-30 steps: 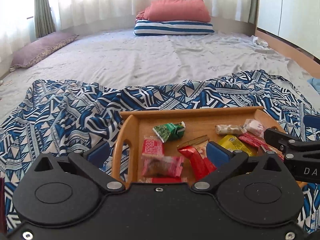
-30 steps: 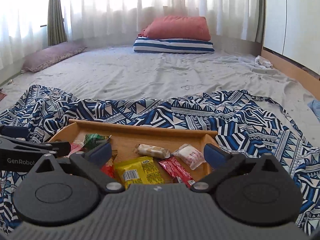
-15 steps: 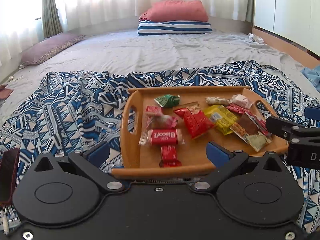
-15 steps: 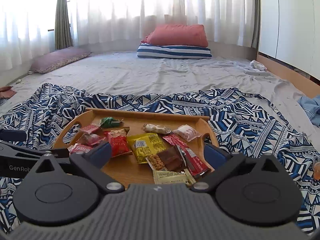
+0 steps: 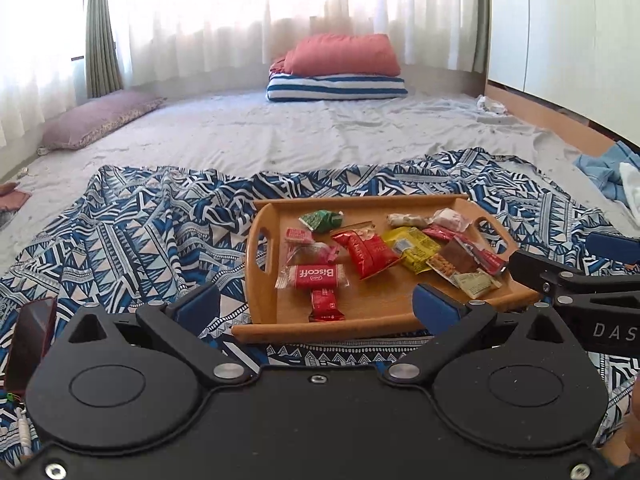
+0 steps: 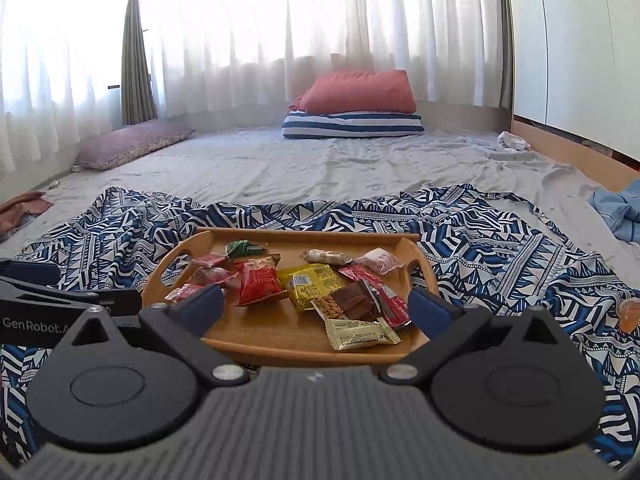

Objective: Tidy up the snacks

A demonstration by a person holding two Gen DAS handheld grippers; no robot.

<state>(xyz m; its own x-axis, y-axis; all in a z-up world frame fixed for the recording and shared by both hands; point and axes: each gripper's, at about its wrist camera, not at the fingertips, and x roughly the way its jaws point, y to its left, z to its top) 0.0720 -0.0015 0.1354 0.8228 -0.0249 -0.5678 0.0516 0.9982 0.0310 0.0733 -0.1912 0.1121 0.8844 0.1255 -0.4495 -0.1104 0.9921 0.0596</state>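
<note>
**Both grippers spread and empty, snacks loose on the tray**

Your left gripper (image 5: 316, 304) sits short of the wooden tray (image 5: 256, 264), fingers wide apart with nothing between them. Its left finger is over the patterned blue cloth (image 5: 132, 232); its right finger overlaps the tray's near edge in the left wrist view. Your right gripper (image 6: 316, 306) is likewise spread and empty, and the tray's near part shows between its two fingers.

The tray rests on the cloth, which lies over a grey sheet (image 5: 280, 136). All the snacks are inside the tray, unsorted:
- Biscoff pack (image 5: 314, 276), near the left handle, with a small red packet (image 5: 325, 304) just in front of it.
- Green packet (image 5: 320, 220) toward the far left.
- Red bag (image 5: 366, 254) in the middle, touching the yellow packet (image 5: 414, 248).
- Brown bar (image 6: 354, 300) overlapping a beige wrapper (image 6: 360, 334) at the near right.
- Pale wrapped sweet (image 6: 378, 260) by the far right handle.

Off the tray: a dark phone (image 5: 30, 340) on the cloth to your left, and a small orange item (image 6: 630, 314) on the cloth to your right; I cannot tell what it is.
</note>
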